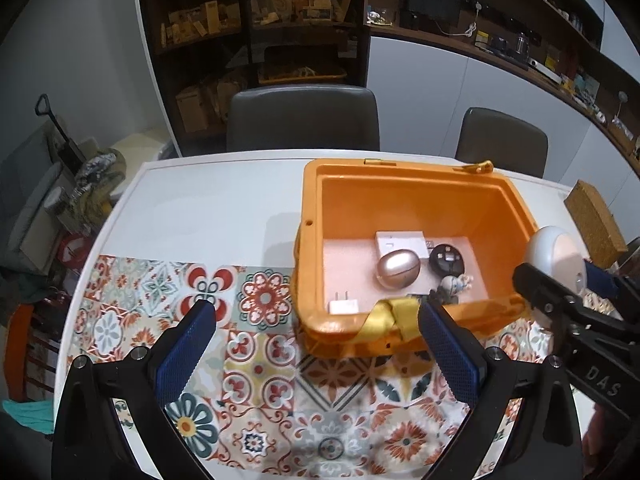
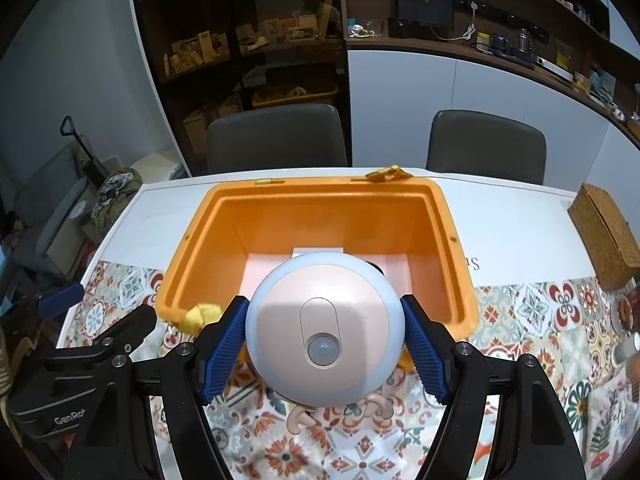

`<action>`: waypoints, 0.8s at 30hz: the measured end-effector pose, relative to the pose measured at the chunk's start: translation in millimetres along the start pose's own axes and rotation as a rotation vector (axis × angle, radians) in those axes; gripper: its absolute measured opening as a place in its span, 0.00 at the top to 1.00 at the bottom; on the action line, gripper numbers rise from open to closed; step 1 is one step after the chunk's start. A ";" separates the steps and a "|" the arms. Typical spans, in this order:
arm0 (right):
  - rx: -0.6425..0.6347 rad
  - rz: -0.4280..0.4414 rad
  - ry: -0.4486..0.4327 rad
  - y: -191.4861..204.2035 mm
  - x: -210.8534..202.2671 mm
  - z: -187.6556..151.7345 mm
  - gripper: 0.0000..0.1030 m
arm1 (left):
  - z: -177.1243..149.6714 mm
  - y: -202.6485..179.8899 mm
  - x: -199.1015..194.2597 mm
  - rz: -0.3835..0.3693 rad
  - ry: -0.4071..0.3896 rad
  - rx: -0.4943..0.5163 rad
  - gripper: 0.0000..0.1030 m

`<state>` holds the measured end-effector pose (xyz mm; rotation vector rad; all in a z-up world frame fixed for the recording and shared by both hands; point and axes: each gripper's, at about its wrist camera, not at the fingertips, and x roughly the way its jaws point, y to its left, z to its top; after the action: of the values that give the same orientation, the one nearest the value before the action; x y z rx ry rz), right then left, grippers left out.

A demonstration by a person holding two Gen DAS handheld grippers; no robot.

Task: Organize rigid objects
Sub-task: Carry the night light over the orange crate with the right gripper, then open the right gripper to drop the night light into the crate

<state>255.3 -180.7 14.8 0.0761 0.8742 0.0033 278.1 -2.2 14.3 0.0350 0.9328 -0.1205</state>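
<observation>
Now, right gripper [image 2: 324, 344] clamps the round sensor light [image 2: 324, 332] just short of the orange box [image 2: 192, 248] | left gripper [image 1: 316, 340] idle, jaws wide | next: carry over near rim, release beside charger [image 1: 343, 306] and earbud case [image 1: 397, 269].

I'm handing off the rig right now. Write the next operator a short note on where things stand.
Right gripper: shut on the round night light, held near the orange box.
Left gripper: open, holding nothing, over the patterned mat.
Done: white box, rose-gold case, black disc, small figurine and plug lie in the box.
Left: set the light inside.
</observation>
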 end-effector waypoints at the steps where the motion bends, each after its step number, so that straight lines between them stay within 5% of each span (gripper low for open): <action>1: -0.001 0.000 0.002 0.0 2.0 1.8 0.27 | 3.1 -0.2 2.1 0.001 -0.001 -0.001 0.00; 24: 0.028 -0.051 0.148 -3.6 88.7 22.0 0.27 | 20.8 7.3 51.1 0.068 0.053 0.002 0.00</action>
<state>328.9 -182.8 -39.3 0.0805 1.0243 -0.0510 325.8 -1.2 -14.5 0.0725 0.9832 -0.0576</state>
